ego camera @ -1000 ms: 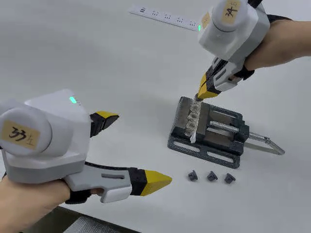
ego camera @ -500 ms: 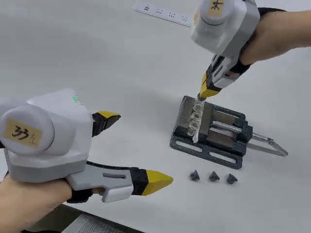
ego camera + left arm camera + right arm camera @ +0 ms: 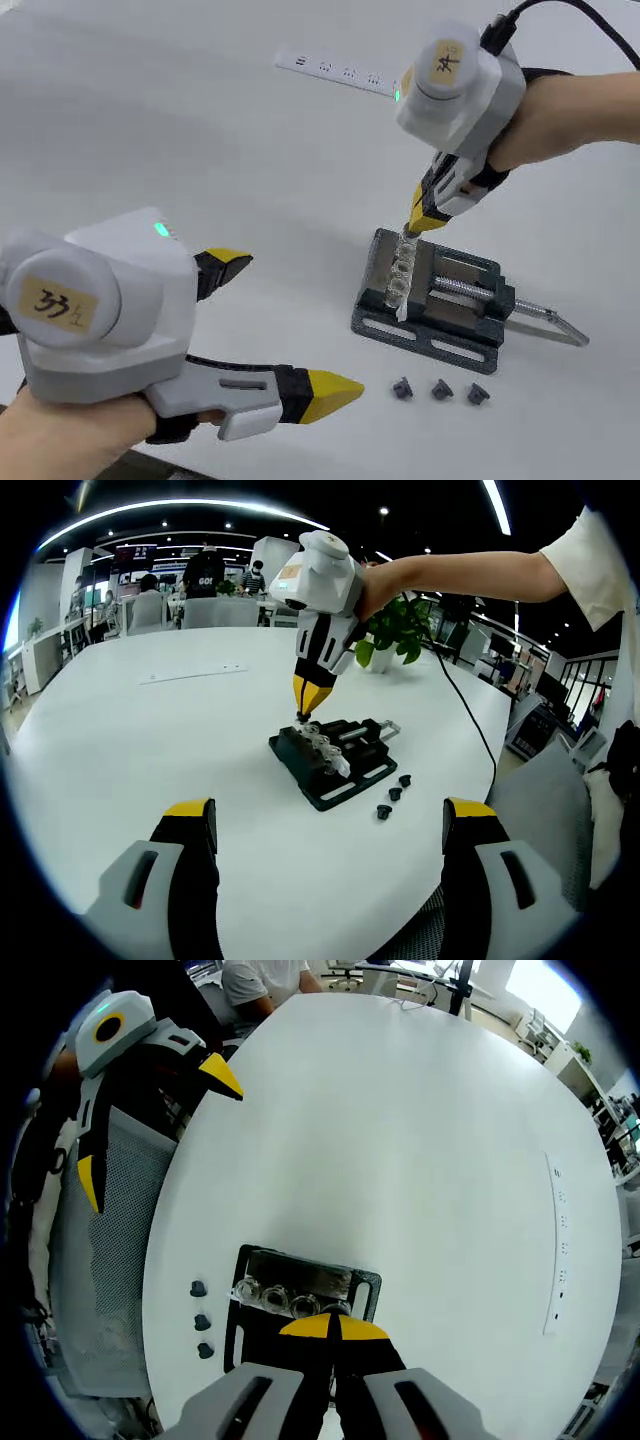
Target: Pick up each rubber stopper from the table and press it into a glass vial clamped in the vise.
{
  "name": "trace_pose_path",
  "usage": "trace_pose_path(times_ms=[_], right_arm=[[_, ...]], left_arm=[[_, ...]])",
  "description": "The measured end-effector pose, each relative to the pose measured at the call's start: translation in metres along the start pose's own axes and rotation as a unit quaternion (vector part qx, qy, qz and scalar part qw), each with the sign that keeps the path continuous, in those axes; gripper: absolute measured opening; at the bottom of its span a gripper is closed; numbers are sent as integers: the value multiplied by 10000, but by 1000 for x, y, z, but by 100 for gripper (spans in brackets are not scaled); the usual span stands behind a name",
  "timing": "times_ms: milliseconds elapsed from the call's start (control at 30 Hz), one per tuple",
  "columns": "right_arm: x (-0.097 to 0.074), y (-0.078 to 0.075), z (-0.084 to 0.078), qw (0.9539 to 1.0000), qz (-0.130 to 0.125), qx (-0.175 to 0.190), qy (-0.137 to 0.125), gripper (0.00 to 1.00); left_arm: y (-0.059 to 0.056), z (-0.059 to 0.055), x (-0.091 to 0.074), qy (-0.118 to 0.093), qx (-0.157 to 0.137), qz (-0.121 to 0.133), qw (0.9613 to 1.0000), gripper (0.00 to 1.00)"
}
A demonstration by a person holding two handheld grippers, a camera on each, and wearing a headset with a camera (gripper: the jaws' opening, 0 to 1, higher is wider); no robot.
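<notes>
A black vise (image 3: 452, 308) clamps a row of clear glass vials (image 3: 399, 277) on the white table. My right gripper (image 3: 419, 224) is shut, its yellow tips pressed down on the far vial of the row; I cannot see a stopper between them. Three dark rubber stoppers (image 3: 441, 389) lie in a line in front of the vise. My left gripper (image 3: 285, 330) hovers open at the lower left, well apart from the vise, with nothing in it. The left gripper view has the vise (image 3: 335, 755), the stoppers (image 3: 393, 794) and the right gripper (image 3: 312, 692). Below my right gripper (image 3: 330, 1328) sit the vials (image 3: 272, 1298) and stoppers (image 3: 201, 1321).
A white power strip (image 3: 340, 72) lies at the far side of the table. The vise's screw handle (image 3: 548, 322) sticks out to the right. Bare white tabletop (image 3: 200, 160) spreads left of the vise. People and chairs sit beyond the table's far edge (image 3: 150, 585).
The head camera has shifted a little. My right gripper stays shut on top of the far vial, its body tilted slightly more upright. The left gripper stays open in place.
</notes>
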State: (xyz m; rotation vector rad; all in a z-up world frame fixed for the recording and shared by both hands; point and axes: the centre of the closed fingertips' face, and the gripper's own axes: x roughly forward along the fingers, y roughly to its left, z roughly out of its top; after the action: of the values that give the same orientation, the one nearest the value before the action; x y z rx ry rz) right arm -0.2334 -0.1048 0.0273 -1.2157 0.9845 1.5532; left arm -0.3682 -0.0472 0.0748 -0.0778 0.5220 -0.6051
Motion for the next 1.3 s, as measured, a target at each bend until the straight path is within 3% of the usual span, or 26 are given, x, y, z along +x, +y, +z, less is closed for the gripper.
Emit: trace_pose_path(times_ms=[167,933,1000,1067,1133,1300], right_arm=[[-1,0,3,10000,-27,-77,37,0],[-3,-2,3,9992,-245,-200,-257,0],[-4,-1,1,9991,-239,-101,-328,9],[-5,1,0,9987,-280,-107,-416,9],[-5,0,1,9977,-279,113,-610,15],[-4,0,1,9940,-280,399,-982,38]], left_arm=[[0,3,-1,-18,27,13,10000,93],[-1,3,0,54,80,-16,10000,93],[-1,3,0,52,75,-22,10000,93],[0,3,0,64,101,-23,9999,93],[-1,3,0,69,87,-32,9999,93],[-2,3,0,74,107,-39,9999,93]])
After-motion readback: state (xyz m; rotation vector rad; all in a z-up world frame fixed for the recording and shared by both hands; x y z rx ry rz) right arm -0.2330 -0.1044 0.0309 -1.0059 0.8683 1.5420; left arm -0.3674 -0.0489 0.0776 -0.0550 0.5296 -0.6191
